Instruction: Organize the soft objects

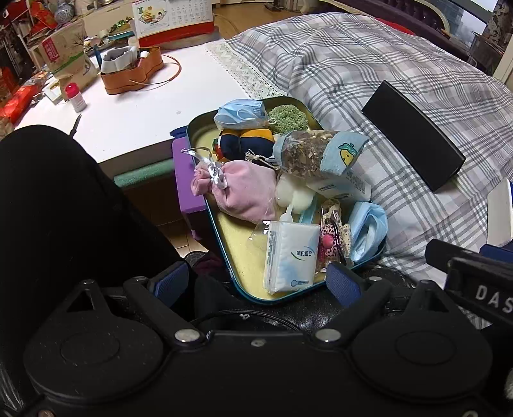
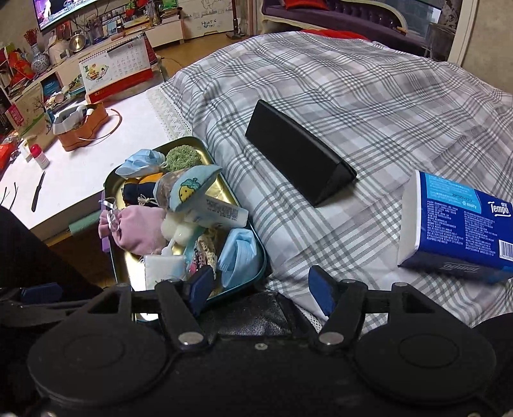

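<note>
On the white bench (image 1: 134, 106) at far left stand one brown leather basket (image 1: 133, 72), one red-capped bottle (image 1: 74, 96) and one desk calendar (image 1: 173, 21). Right of it, one teal-rimmed metal tray (image 1: 243, 282) sits against the plaid-covered bed (image 1: 368, 64) and holds the soft things in a heap: one pink drawstring pouch (image 1: 243, 189), one dark blue and orange plush (image 1: 243, 141), one green scrubby pad (image 1: 283, 118), two blue face masks (image 1: 240, 112) (image 1: 365, 231), one clear sachet of dried herbs (image 1: 304, 154), one blue sock with a yellow cartoon face (image 1: 344, 154), one white tube (image 2: 221, 210), one small tissue packet (image 1: 290, 256) and one leopard-print hair tie (image 1: 333, 240). Further right on the bed lie one black triangular case (image 2: 298, 154) and one blue Tempo tissue pack (image 2: 455, 227).

The left gripper (image 1: 256, 282) hangs wide open over the tray's near edge, empty. The right gripper (image 2: 261, 288) is likewise spread wide and holds nothing, between the tray and the Tempo pack.
</note>
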`<state>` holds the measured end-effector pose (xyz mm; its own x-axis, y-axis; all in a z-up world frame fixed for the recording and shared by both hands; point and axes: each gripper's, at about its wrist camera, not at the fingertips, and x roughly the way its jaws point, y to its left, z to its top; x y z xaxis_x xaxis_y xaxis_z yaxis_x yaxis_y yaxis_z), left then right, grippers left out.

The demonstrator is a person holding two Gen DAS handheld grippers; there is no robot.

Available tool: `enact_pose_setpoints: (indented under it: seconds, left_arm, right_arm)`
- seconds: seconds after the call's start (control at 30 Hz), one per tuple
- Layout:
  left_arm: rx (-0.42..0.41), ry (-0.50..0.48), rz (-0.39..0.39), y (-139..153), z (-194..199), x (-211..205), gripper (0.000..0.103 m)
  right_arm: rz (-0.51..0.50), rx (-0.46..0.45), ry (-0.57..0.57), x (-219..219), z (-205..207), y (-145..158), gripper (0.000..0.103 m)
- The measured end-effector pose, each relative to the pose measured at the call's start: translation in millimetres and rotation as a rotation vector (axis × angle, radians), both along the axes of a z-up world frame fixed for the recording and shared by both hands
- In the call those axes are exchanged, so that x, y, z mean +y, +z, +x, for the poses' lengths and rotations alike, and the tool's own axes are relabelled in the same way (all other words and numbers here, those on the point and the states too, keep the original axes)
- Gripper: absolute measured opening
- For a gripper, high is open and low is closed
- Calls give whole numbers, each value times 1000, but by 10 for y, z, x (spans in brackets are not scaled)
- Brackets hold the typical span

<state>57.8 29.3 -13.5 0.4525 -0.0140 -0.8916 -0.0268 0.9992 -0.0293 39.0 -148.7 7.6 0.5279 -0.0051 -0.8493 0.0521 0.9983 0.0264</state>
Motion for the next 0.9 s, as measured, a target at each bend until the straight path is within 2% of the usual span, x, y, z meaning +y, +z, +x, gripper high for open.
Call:
enact_pose_setpoints:
  seconds: [0.9]
  left_arm:
    - [-24,14,24,50,-86,-23,91]
  right_arm:
    - [5,-3,2,-33,-39,-4,65]
